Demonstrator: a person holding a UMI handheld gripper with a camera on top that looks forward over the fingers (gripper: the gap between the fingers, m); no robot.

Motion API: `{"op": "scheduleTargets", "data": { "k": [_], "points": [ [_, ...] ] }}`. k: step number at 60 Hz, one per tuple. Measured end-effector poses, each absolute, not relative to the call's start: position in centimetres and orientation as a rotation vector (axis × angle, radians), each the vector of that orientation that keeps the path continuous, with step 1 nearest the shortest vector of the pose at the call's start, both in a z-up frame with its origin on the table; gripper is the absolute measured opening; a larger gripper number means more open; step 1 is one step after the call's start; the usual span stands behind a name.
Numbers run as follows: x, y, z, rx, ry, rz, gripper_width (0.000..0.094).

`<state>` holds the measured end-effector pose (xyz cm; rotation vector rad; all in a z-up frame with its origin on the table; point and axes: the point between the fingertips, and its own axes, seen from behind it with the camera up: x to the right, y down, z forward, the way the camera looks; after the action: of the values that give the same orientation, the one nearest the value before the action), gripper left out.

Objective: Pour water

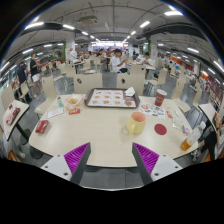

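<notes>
A yellow mug (136, 122) stands on the pale round table (100, 135), ahead of my right finger. Beyond it, a red cup (161, 97) stands near the table's far right side. A small clear bottle (60, 102) stands at the far left of the table. My gripper (112, 158) hovers over the near edge of the table, open, with only bare tabletop between its purple pads (76, 155). It holds nothing.
A tray (110, 98) with small items lies at the table's far middle. A red coaster (160, 129) lies right of the mug, a red packet (42, 127) at the left. Grey chairs ring the table. People sit at tables farther back in the hall.
</notes>
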<state>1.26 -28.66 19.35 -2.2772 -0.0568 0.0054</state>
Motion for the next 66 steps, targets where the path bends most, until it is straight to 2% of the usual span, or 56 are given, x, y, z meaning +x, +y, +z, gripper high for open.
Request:
{"op": "scheduleTargets", "data": {
  "k": [2, 3, 4, 5, 7, 9, 43, 60, 64, 66],
  "points": [
    [1.6, -28.6, 19.3, -2.275, -0.045, 0.003, 0.0847],
    [2.2, -27.5, 17.4, -2.271, -0.04, 0.002, 0.0848],
    [2.5, -27.5, 17.3, -2.27, -0.034, 0.002, 0.0849],
    [2.5, -28.5, 19.1, -2.271, -0.029, 0.002, 0.0848],
    [3.1, -28.0, 18.1, -2.267, -0.023, -0.002, 0.0849],
    [7.2, -27.5, 17.8, -2.265, -0.02, -0.008, 0.0849],
    [41.7, -28.7, 7.9, -2.256, 0.125, -0.086, 0.0844],
    [47.6, -20.8, 7.0, -2.116, 0.074, -0.07, 0.0841],
    [47.6, -19.0, 6.3, -2.103, 0.057, -0.055, 0.078],
    [47.9, -18.2, 5.8, -2.099, 0.051, -0.049, 0.0663]
  ]
}}
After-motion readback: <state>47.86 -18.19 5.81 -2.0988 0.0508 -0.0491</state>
